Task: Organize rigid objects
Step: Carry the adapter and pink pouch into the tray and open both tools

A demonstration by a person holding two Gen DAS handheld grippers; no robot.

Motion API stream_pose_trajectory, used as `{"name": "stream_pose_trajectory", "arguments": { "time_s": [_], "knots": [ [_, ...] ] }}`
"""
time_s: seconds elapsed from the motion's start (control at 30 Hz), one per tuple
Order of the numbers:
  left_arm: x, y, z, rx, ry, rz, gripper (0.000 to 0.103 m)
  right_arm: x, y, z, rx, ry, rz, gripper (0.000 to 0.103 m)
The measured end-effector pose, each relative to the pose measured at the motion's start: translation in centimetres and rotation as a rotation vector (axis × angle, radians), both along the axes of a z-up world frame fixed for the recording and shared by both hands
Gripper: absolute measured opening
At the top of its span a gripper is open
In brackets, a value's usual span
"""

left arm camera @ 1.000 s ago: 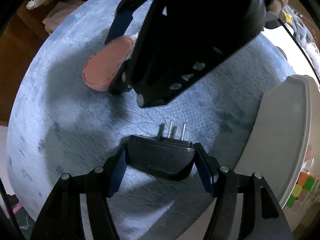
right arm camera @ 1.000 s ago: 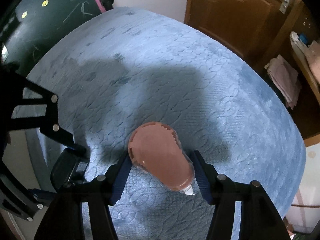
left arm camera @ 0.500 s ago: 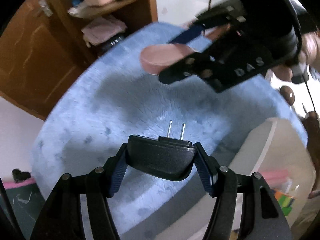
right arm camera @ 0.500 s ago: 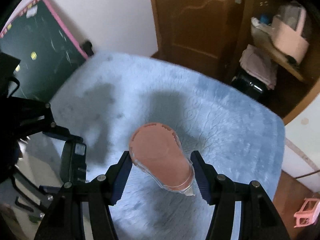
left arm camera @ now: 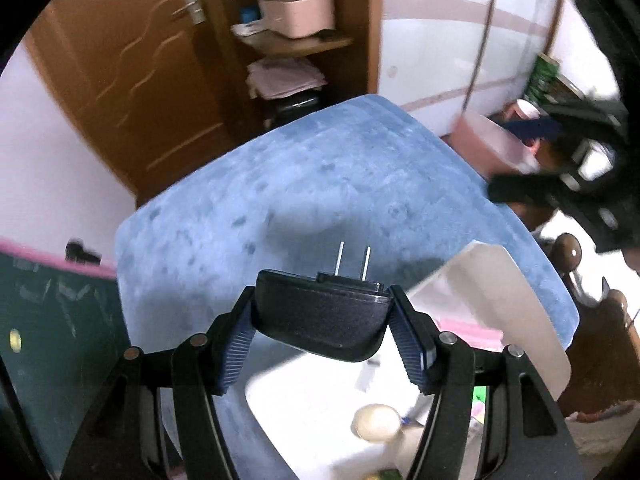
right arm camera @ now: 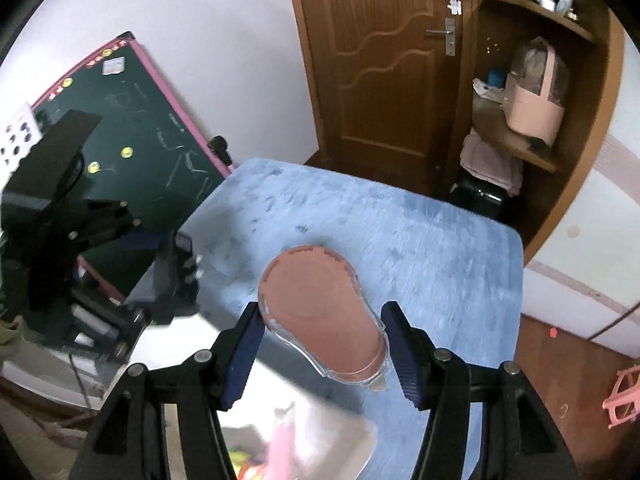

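Blue textured cloth point(right arm camera: 420, 240) covering table, wooden door point(right arm camera: 380, 60) and chalkboard point(right arm camera: 132, 128) standing behind. Left gripper point(left arm camera: 324, 340) clamping black plug adapter point(left arm camera: 320, 320); right gripper point(right arm camera: 322, 344) clamping pink tape dispenser point(right arm camera: 320, 312).

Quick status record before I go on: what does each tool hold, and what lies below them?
left tool: shut on black plug adapter, its two prongs pointing away from the camera
right tool: shut on pink tape dispenser, clear nose toward the camera
surface: blue cloth, bare where visible
bin: white, open, at the cloth's near edge, under both tools; small items inside, blurred
height: both items held clear above the cloth
not yet done: neither item is in the bin
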State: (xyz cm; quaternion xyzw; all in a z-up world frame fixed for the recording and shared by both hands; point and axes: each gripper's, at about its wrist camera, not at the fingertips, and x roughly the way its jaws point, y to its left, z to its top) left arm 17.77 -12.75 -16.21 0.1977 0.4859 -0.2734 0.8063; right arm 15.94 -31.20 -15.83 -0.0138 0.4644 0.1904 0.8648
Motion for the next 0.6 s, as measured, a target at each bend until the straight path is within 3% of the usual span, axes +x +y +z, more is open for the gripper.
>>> {"name": "stream_pose_trajectory", "arguments": {
  "time_s": [0.13,0.27,0.4,0.6],
  "knots": [
    [-2.7,1.8,-1.4,-0.008,0.020,0.105,0.067,-4.3,1.1,-0.8,-0.004,0.045,-0.028,0.061],
    [-4.8,2.8,-4.9,0.039,0.072,0.196,0.067,-6.7,1.9,-5.1,-0.003,0.171,-0.074,0.061],
    [-6.4,3.5,-8.9,0.045,0.165,0.255,0.067,-7.3,2.7,-8.8,-0.010,0.270,-0.136,0.061],
    [-7.0,3.5,-11.8,0.098,0.169,0.288,0.067,-6.2,3.6,-12.2,-0.090,0.325,-0.229,0.055]
  ]
}}
